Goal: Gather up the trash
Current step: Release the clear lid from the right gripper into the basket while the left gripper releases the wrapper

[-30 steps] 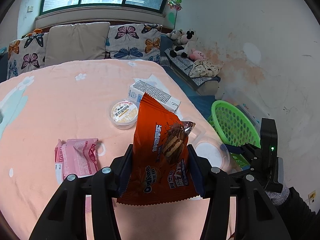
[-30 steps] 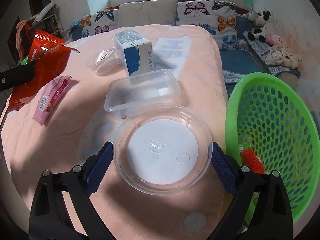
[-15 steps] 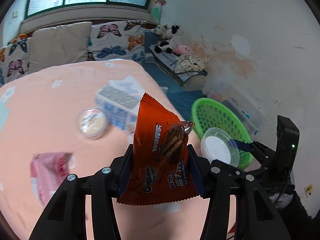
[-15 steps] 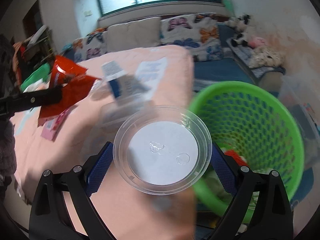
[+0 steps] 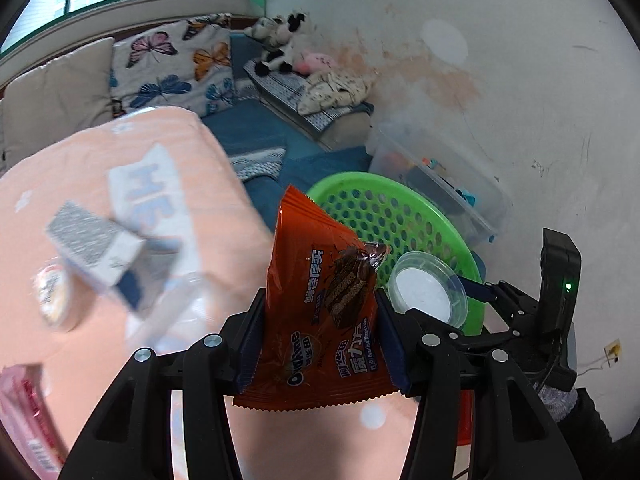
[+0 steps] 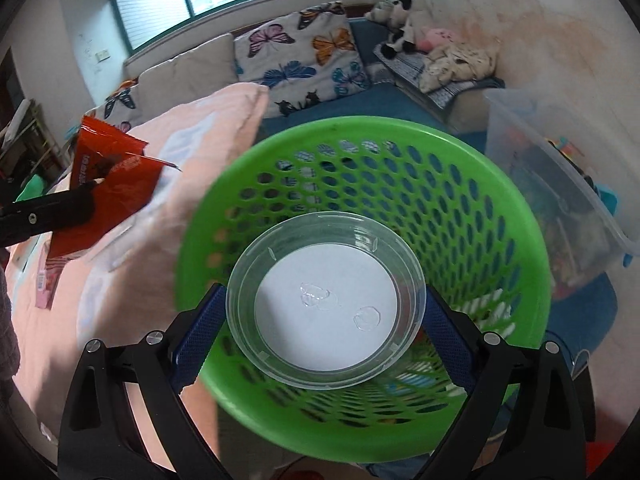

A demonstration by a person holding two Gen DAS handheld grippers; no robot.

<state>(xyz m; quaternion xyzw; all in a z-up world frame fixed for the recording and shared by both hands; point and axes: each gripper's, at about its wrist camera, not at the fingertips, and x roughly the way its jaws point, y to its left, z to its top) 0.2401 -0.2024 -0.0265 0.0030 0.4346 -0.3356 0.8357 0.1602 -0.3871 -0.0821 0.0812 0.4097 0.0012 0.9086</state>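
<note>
The step in hand is the drop: the right claw [image 6: 322, 334] holds the clear round lid [image 6: 325, 300] by its rim, jaws spread wide and pressing on opposite edges, directly above the mouth of the green basket [image 6: 516, 208]. To do it well, spread the jaws only while the lid sits over the middle of the opening — a light, flat disc like this may sail sideways, so lowering it toward the rim first looks wise.

The left claw [image 5: 320, 344] is clamped on the orange snack packet [image 5: 320, 312], which stands upright between the jaws. From its own view the basket lies at about 1 o'clock, beyond the packet, so it needs to travel further right before letting go.

Both claws point forward and slightly down, the right one well ahead. A blue-and-white carton [image 5: 96, 256] and a small round tub [image 5: 50, 294] remain on the peach-covered bed [image 5: 80, 160] at 9 o'clock, blurred.
</note>
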